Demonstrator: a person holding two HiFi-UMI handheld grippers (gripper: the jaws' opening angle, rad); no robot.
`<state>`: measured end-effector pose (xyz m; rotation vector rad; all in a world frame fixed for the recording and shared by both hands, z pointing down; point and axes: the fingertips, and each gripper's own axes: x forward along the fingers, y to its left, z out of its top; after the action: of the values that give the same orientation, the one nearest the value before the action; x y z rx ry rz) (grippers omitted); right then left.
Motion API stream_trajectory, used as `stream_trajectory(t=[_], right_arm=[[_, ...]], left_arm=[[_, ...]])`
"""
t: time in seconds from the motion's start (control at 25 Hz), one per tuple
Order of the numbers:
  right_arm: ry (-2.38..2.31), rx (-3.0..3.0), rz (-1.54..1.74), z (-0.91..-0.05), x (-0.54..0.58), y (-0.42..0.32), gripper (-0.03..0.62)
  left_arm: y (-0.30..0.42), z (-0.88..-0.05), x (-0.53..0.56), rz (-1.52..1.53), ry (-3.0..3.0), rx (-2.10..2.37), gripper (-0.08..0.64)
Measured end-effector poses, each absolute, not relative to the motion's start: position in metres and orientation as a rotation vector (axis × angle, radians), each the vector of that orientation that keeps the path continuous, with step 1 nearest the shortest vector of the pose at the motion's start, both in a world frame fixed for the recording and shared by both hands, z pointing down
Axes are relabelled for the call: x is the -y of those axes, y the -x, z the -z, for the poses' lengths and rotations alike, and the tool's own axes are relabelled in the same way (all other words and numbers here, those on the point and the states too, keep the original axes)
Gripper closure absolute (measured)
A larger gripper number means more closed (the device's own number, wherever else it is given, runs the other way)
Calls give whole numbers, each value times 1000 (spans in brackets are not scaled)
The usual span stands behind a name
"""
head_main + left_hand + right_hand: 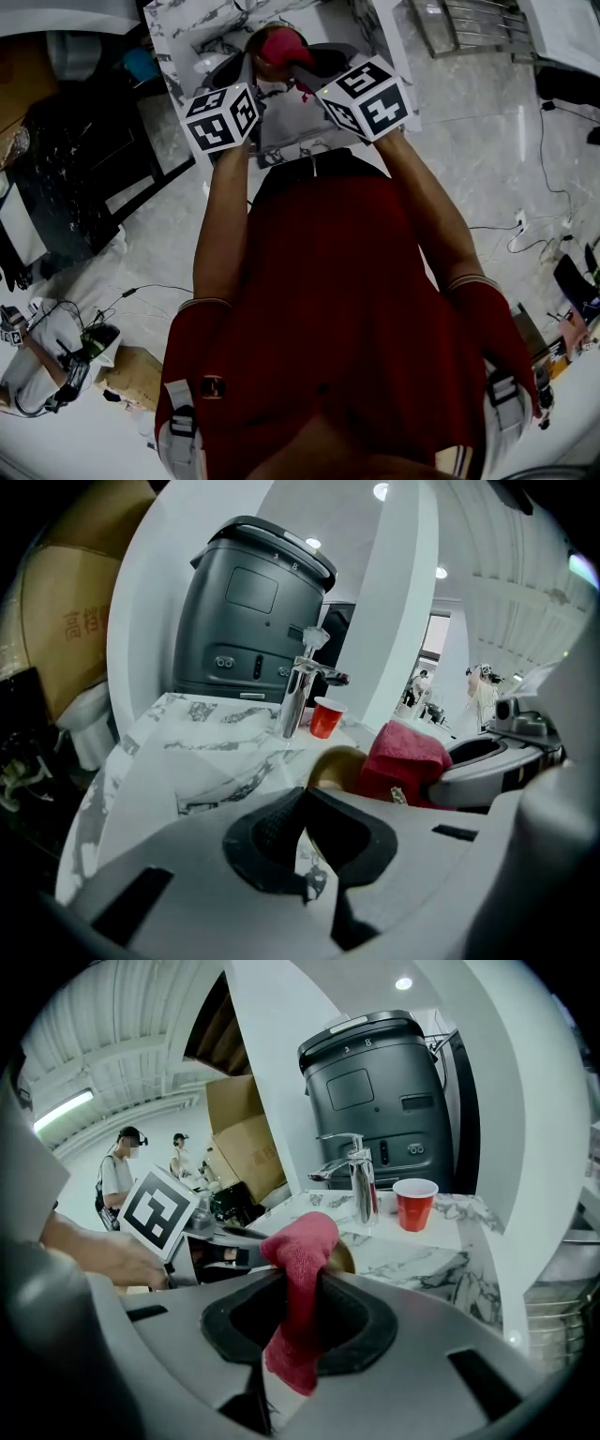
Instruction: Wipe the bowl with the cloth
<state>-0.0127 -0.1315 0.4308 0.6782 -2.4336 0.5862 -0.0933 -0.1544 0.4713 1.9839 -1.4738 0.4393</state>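
Red cloth (302, 1241) is clamped between the right gripper (302, 1286) jaws, with a bunched end left forward, evidently as the wiping pad. Left gripper (302, 810) is pinched almost closed on the rim of the golden bowl (335, 764), apparently steadying it over the marble counter (206, 752). The cloth sits at the bowl's mouth.

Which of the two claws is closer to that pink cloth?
Right. The right claw has the cloth pinched between its jaws. The left claw sits beside it, shut on the rim of the bowl, with the cloth to its right.
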Motion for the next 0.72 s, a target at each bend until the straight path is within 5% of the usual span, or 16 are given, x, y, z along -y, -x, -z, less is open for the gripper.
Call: stream_trajectory(t=[0.72], right_arm=[[-766,2443,-566,-435,156,-3,510]], left_arm=[[91,-552,164,-503,-1779,1278,545]])
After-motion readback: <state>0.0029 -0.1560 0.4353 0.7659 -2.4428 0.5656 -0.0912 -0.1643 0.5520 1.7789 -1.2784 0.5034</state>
